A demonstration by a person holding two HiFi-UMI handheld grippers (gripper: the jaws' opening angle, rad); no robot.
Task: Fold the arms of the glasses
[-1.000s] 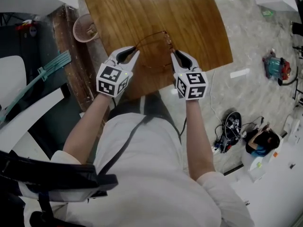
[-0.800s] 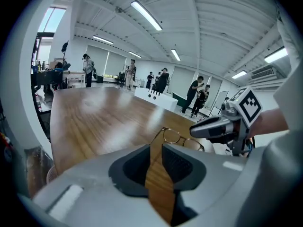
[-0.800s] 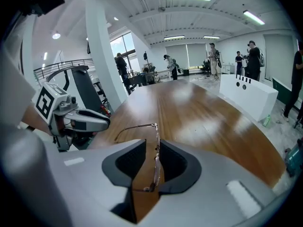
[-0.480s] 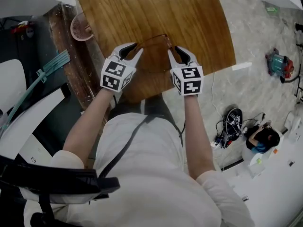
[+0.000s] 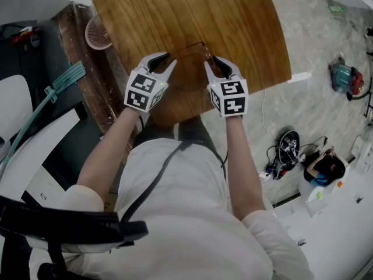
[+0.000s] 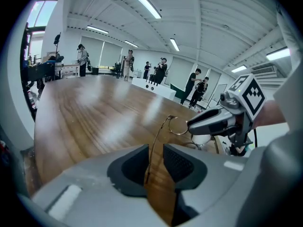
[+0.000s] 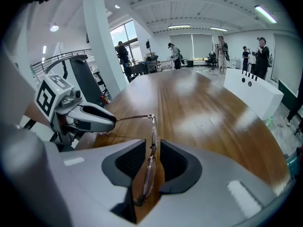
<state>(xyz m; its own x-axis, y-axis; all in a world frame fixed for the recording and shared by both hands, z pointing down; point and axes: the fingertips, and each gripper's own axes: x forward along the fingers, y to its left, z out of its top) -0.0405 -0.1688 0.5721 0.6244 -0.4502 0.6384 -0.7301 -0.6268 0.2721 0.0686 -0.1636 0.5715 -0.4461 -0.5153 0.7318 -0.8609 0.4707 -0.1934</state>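
- I found the thin gold wire-rimmed glasses [image 5: 187,46] over the near edge of the glossy brown wooden table [image 5: 192,10], spanning the gap between the two grippers. I could not tell whether they rested on the wood.
- The white left gripper [image 6: 155,161] had just been opening its jaws. They stood partly apart, with the tip end of one slim wire arm [image 6: 158,136] running between the pads, close to the left pad but not clamped.
- The white right gripper [image 7: 152,161] was closed narrowly on the lens front, which stood edge-on between its pads.
- I judged the step in hand to be folding that arm, which stood fully unfolded, roughly square to the lens front.
- To do it well, I would keep the right gripper steady as the anchor and not squeeze harder, since the rims looked fragile.
- I would push the arm sideways with one left pad, swinging it about its hinge toward the lenses, without lifting or twisting it.
- I would watch that the wire did not slip out of the open jaws or spring back.
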